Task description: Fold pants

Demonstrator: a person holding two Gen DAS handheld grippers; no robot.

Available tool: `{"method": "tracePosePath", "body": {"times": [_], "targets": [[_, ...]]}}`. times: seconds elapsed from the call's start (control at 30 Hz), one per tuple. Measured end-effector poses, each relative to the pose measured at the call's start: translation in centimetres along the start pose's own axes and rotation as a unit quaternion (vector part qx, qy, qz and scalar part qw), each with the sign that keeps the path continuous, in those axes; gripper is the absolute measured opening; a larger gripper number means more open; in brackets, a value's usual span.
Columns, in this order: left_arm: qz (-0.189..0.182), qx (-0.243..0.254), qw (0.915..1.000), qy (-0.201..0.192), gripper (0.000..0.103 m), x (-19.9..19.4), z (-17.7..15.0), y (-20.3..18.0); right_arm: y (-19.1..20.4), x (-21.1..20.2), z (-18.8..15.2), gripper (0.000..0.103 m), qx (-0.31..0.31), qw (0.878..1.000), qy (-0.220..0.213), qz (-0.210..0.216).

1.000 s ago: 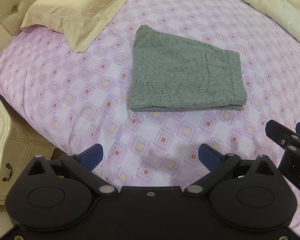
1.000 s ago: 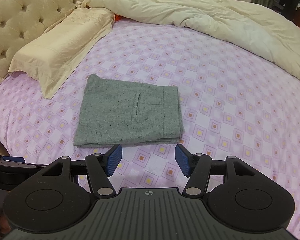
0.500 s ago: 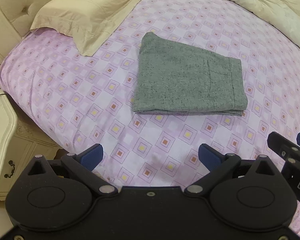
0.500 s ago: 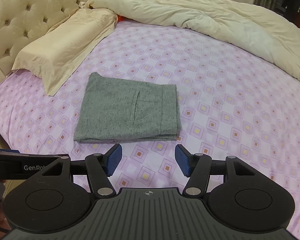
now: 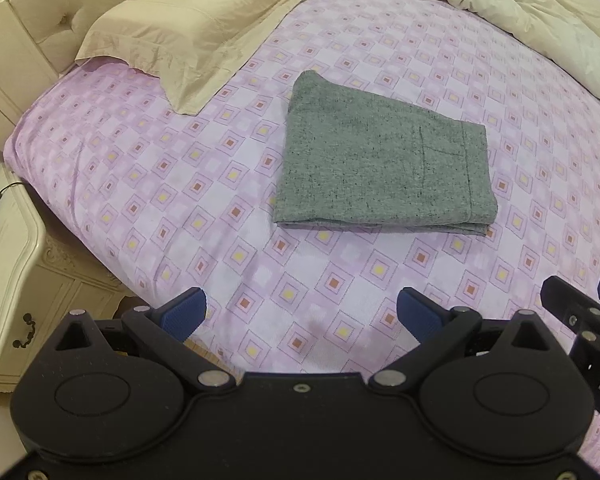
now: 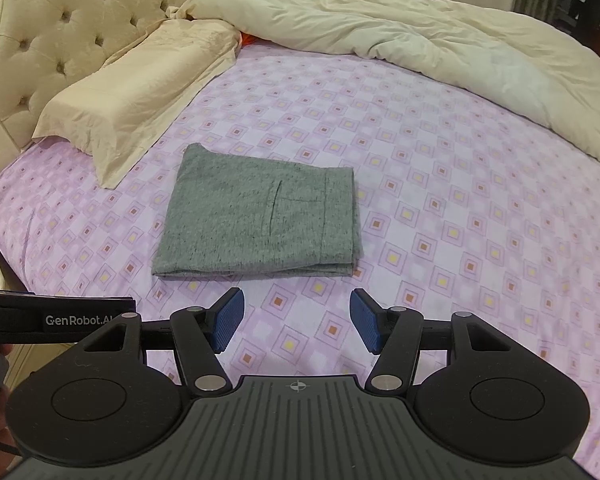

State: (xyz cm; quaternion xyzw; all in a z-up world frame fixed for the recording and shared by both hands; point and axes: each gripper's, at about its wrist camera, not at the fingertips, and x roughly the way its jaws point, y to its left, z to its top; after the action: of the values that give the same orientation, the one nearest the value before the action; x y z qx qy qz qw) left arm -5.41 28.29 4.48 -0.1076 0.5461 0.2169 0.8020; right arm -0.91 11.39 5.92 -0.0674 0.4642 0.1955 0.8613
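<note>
The left tool [image 5: 300, 312] is spread wide and grasps nothing, hanging over the near edge of the bed [image 5: 148, 184]. The right tool [image 6: 297, 320] is likewise released and empty, just short of the pants [image 6: 256, 220]. The grey pants lie folded into a flat rectangle on the purple sheet, toward the bed's near edge, apart from the pillow [image 6: 140, 84] and the duvet [image 6: 440, 48].
</note>
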Motion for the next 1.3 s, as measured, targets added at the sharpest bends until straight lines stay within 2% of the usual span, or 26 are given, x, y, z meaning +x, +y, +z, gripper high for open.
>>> {"method": "tracePosePath", "body": {"times": [1.3], "targets": [[0.005,0.005,0.9997,-0.023,0.101,-2.8,-3.1,-2.2,-1.9,-2.7,-2.8,0.057,0.005,1.000,-0.019,0.013]]}}
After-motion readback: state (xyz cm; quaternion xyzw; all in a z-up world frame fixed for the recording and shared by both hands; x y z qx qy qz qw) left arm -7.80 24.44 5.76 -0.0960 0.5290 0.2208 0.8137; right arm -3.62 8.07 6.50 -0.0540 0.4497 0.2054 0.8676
